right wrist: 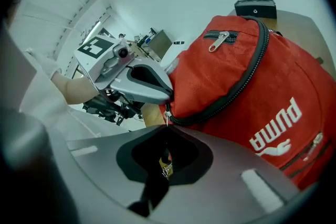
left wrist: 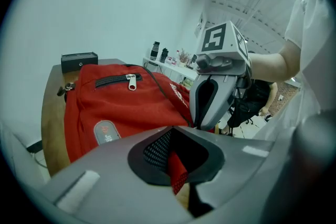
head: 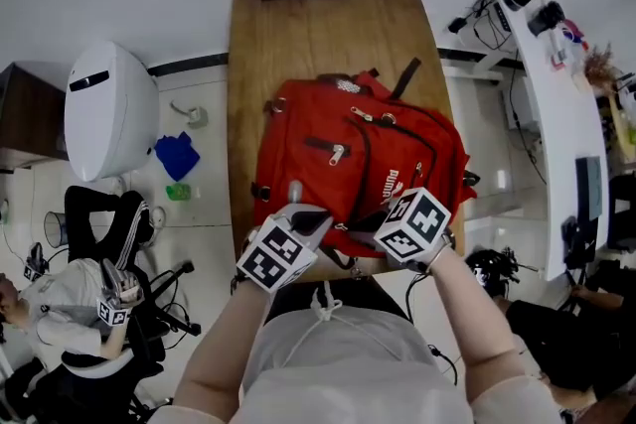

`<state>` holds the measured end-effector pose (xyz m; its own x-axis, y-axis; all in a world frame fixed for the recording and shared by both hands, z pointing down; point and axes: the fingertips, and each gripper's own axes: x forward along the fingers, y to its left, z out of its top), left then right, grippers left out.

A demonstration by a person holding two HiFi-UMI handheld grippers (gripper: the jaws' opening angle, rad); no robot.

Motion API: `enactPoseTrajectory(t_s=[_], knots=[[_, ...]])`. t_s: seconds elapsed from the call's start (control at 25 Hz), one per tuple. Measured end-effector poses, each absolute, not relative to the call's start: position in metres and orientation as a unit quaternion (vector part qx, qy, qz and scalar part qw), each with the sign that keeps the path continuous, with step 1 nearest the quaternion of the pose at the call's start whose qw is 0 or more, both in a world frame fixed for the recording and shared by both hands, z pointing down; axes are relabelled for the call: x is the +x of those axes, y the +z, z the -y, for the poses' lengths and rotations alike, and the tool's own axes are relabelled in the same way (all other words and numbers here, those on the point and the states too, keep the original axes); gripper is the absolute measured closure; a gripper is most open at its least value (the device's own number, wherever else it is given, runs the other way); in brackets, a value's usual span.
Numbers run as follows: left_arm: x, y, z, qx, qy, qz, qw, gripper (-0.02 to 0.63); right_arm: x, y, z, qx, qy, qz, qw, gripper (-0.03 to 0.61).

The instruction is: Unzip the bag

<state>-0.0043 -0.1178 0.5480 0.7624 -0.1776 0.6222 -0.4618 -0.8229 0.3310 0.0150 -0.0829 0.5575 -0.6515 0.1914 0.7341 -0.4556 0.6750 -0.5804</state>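
Left gripper point(left wrist: 173, 131) pinched red fabric at the edge of the bag point(head: 348, 164), right gripper point(right wrist: 167, 127) clamped the zipper pull point(right wrist: 166, 166); pull could slip out if tugged obliquely.

left tool point(head: 310, 221), right tool point(head: 366, 223) closed

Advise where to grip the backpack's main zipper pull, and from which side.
Pinch the small metal pull tab, coming in from the near edge of the backpack. The tab hangs off the near end of the zipper track, toward the person. The right gripper is shut on it there.
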Motion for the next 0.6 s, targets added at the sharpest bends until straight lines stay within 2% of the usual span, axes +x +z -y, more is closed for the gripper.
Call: enactPoseTrajectory(t_s=[0.6], knots=[[-0.005,0.561,0.121,0.887,0.300,0.197,0.291,0.607,0.051,0.564,0.101,0.086,0.264,0.832,0.480,0.569]])
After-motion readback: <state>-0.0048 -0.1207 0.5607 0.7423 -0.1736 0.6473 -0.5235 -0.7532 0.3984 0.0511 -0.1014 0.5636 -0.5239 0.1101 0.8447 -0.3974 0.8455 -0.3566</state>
